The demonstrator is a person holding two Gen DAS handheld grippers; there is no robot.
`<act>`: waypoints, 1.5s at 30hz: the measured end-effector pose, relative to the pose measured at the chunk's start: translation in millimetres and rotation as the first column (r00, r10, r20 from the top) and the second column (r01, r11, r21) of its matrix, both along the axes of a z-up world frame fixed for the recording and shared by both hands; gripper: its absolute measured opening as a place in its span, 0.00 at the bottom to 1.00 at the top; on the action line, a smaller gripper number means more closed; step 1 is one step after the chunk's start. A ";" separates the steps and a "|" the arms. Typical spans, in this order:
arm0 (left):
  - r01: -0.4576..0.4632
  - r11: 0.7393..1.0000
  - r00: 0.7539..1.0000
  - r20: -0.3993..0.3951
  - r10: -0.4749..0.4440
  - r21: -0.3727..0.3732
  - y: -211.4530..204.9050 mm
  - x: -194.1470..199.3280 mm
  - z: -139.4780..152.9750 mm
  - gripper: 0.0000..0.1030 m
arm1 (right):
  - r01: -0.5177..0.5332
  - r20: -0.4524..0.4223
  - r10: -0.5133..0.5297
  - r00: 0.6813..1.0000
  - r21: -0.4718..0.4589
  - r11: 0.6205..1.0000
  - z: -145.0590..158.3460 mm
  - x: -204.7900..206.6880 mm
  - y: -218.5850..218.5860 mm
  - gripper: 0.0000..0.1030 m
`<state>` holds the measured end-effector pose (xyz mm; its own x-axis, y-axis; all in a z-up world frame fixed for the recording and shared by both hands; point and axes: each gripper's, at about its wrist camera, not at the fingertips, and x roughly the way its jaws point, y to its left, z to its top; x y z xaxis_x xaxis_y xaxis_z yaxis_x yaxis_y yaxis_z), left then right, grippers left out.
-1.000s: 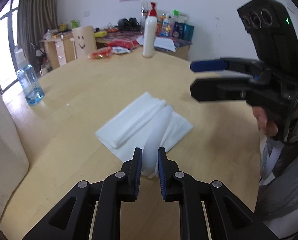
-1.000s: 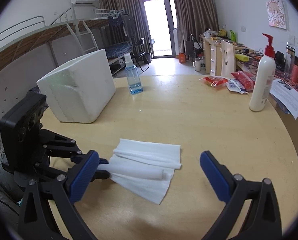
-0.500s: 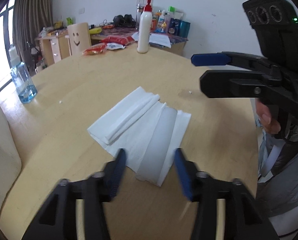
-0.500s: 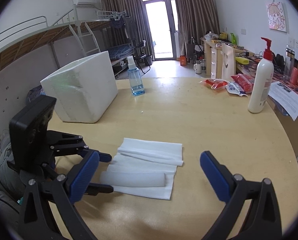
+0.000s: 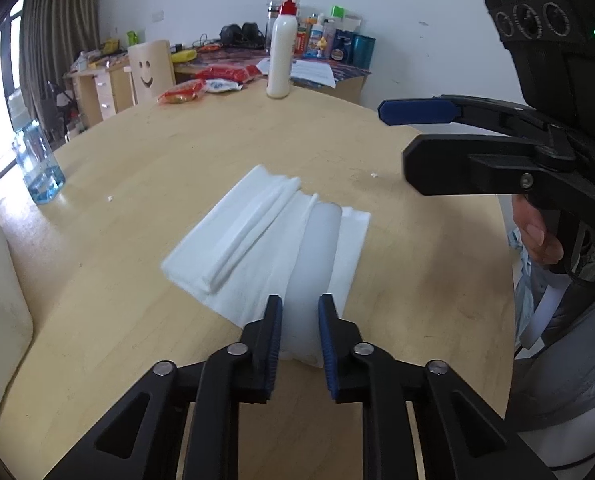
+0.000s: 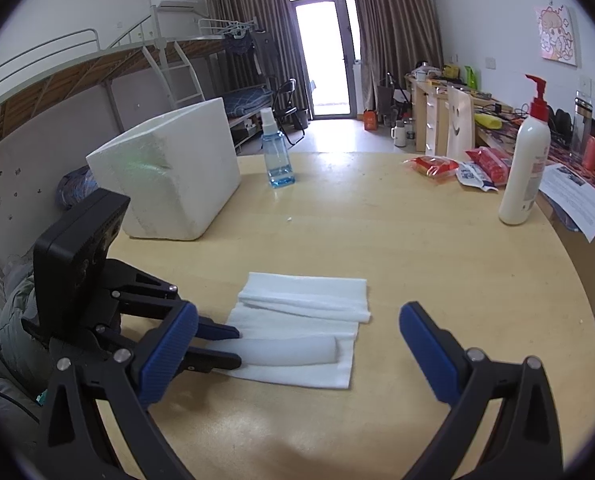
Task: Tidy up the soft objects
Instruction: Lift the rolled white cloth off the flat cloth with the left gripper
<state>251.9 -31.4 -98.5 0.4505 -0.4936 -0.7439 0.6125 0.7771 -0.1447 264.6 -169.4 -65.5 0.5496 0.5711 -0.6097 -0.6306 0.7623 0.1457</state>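
Closing again after springing apart half a second ago, the left gripper (image 5: 300, 320) is pinching the cloth (image 5: 273, 236) fold at lower centre. Right gripper (image 6: 297, 344) is hanging with jaws spread wide, holding nothing.

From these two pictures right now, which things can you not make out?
- Near end of the white foam roll: left wrist view, it lies between the left gripper fingers, which are closing on it.
- Same end in the right wrist view: the right gripper finger covers it.
- Printed sheet text: too small.
- Bottles on the desk: labels too small.
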 end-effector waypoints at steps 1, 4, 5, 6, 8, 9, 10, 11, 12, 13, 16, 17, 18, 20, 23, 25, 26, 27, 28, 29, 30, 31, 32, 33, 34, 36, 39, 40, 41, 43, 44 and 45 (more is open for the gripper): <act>0.001 1.000 1.000 -0.001 -0.001 -0.002 -0.6 -0.2 0.0 0.15 | 0.000 -0.001 0.000 1.000 0.002 1.000 0.1 0.0 -0.6 0.99; 0.007 1.000 0.999 0.040 -0.006 -0.008 -2.8 -6.5 5.8 0.15 | 0.005 -0.004 -0.005 1.000 0.001 1.000 1.2 -0.4 -2.6 0.99; 0.011 1.000 0.998 0.057 -0.010 -0.017 -2.8 -9.5 8.8 0.15 | 0.006 -0.004 -0.006 1.000 0.000 1.000 1.4 -0.5 -2.9 0.99; 0.017 0.999 0.997 0.077 -0.015 -0.030 -2.2 -13.0 12.8 0.15 | 0.006 -0.004 -0.006 1.000 -0.003 1.000 1.8 -0.7 -2.9 0.99; 0.022 0.998 0.995 0.103 -0.016 -0.056 0.2 -18.4 19.6 0.15 | 0.009 0.000 -0.009 1.000 -0.009 1.000 2.9 -1.4 -2.2 0.99; 0.021 0.998 0.994 0.112 -0.014 -0.065 1.6 -20.1 22.2 0.15 | 0.009 0.001 -0.009 1.000 -0.009 1.000 3.5 -1.9 -1.6 0.99; 0.017 0.997 0.992 0.123 -0.008 -0.069 3.2 -21.6 24.5 0.15 | 0.008 0.003 -0.008 1.000 -0.009 1.000 4.2 -2.5 -0.9 0.99; 0.014 0.997 0.992 0.128 -0.004 -0.077 4.8 -22.6 26.4 0.15 | 0.008 0.004 -0.008 1.000 -0.010 1.000 4.8 -2.9 -0.3 0.99; 0.008 0.996 0.991 0.132 0.005 -0.092 7.7 -23.1 28.8 0.15 | 0.006 0.006 -0.006 1.000 -0.012 1.000 5.1 -3.5 0.6 0.99; 0.008 0.994 0.992 0.129 0.006 -0.107 9.8 -23.4 30.6 0.15 | 0.005 0.006 -0.005 1.000 -0.013 1.000 4.8 -3.9 1.4 0.99; 0.002 0.992 0.990 0.141 0.017 -0.128 13.9 -25.9 34.4 0.15 | 0.007 0.007 -0.007 1.000 -0.018 1.000 4.0 -5.6 2.6 0.99; 0.000 0.991 0.989 0.149 0.020 -0.133 15.3 -27.4 35.5 0.15 | 0.007 0.004 -0.007 1.000 -0.018 1.000 3.3 -6.4 2.5 0.99; -0.001 0.990 0.988 0.154 0.023 -0.140 16.2 -28.3 36.5 0.15 | 0.005 0.000 -0.005 1.000 -0.022 1.000 1.5 -7.1 2.6 0.99; -0.015 0.989 0.986 0.163 0.039 -0.147 20.8 -30.0 38.3 0.15 | 0.002 -0.009 -0.003 1.000 -0.041 0.999 -1.7 -8.9 3.1 0.99; -0.008 0.986 0.992 0.126 0.029 -0.167 26.8 -28.6 36.4 0.16 | 0.002 -0.019 -0.003 1.000 -0.063 0.998 -7.2 -10.4 4.2 0.99; -0.005 0.990 0.993 0.112 0.021 -0.144 24.3 -28.2 31.2 0.18 | 0.004 -0.018 -0.005 1.000 -0.064 0.998 -7.8 -12.8 4.1 0.99; -0.004 0.993 0.994 0.111 0.017 -0.122 21.5 -28.8 27.9 0.20 | 0.005 -0.018 -0.006 1.000 -0.059 0.998 -7.3 -13.5 3.5 0.99; 0.004 0.994 0.994 0.106 0.008 -0.108 18.6 -29.4 25.8 0.20 | 0.007 -0.016 -0.007 1.000 -0.053 0.999 -6.2 -14.3 2.8 0.99; 0.012 0.994 0.994 0.106 -0.001 -0.106 16.3 -30.0 25.5 0.20 | 0.008 -0.012 -0.009 1.000 -0.051 0.999 -5.1 -15.2 2.4 0.99; 0.018 0.994 0.993 0.114 -0.006 -0.104 14.6 -31.5 26.4 0.22 | 0.012 -0.006 -0.012 1.000 -0.049 0.999 -3.7 -16.2 1.5 0.99; 0.028 0.994 0.991 0.131 -0.014 -0.108 13.8 -34.9 28.5 0.22 | 0.016 -0.001 -0.016 1.000 -0.045 0.999 -2.3 -17.3 0.2 0.99; 0.034 0.993 0.990 0.142 -0.018 -0.114 14.7 -37.9 30.3 0.24 | 0.017 0.001 -0.017 1.000 -0.040 0.999 -1.5 -18.1 -0.8 0.99; 0.037 0.992 0.988 0.152 -0.019 -0.117 14.8 -40.7 32.1 0.24 | 0.018 0.004 -0.018 1.000 -0.035 0.999 -0.7 -19.3 -1.8 0.99; 0.042 0.992 0.987 0.158 -0.023 -0.119 14.5 -43.0 32.8 0.24 | 0.021 0.008 -0.021 1.000 -0.033 0.999 -0.3 -21.2 -2.6 0.99; 0.048 0.992 0.987 0.159 -0.029 -0.118 14.1 -45.2 32.5 0.24 | 0.023 0.010 -0.023 1.000 -0.030 0.999 -0.2 -22.5 -4.0 0.99; 0.073 0.991 0.987 0.149 -0.055 -0.116 10.4 -47.8 30.1 0.24 | 0.025 0.008 -0.025 1.000 -0.027 0.999 -1.3 -24.1 -5.7 0.99; 0.101 0.991 0.986 0.140 -0.089 -0.088 1.9 -51.0 25.6 0.24 | 0.029 0.008 -0.028 1.000 -0.023 0.999 -2.6 -25.4 -8.0 0.99; 0.108 0.991 0.986 0.139 -0.097 -0.078 -1.1 -51.4 23.9 0.24 | 0.031 0.009 -0.031 0.999 -0.021 0.999 -2.6 -25.7 -9.3 0.99; 0.104 0.992 0.987 0.132 -0.094 -0.069 -3.6 -49.9 22.4 0.24 | 0.033 0.009 -0.033 0.999 -0.019 0.999 -2.5 -25.8 -10.5 0.99; 0.102 0.993 0.990 0.105 -0.095 -0.061 -6.1 -48.1 19.2 0.24 | 0.040 0.011 -0.040 0.999 -0.014 0.999 -2.3 -26.1 -14.2 0.99; 0.111 0.992 0.990 0.090 -0.105 -0.064 -7.4 -48.9 18.4 0.24 | 0.045 0.010 -0.044 0.999 -0.012 0.999 -2.6 -25.6 -16.0 0.99; 0.132 0.989 0.988 0.087 -0.126 -0.061 -10.9 -51.9 17.7 0.24 | 0.050 0.008 -0.049 0.999 -0.010 0.999 -3.2 -24.8 -17.9 0.99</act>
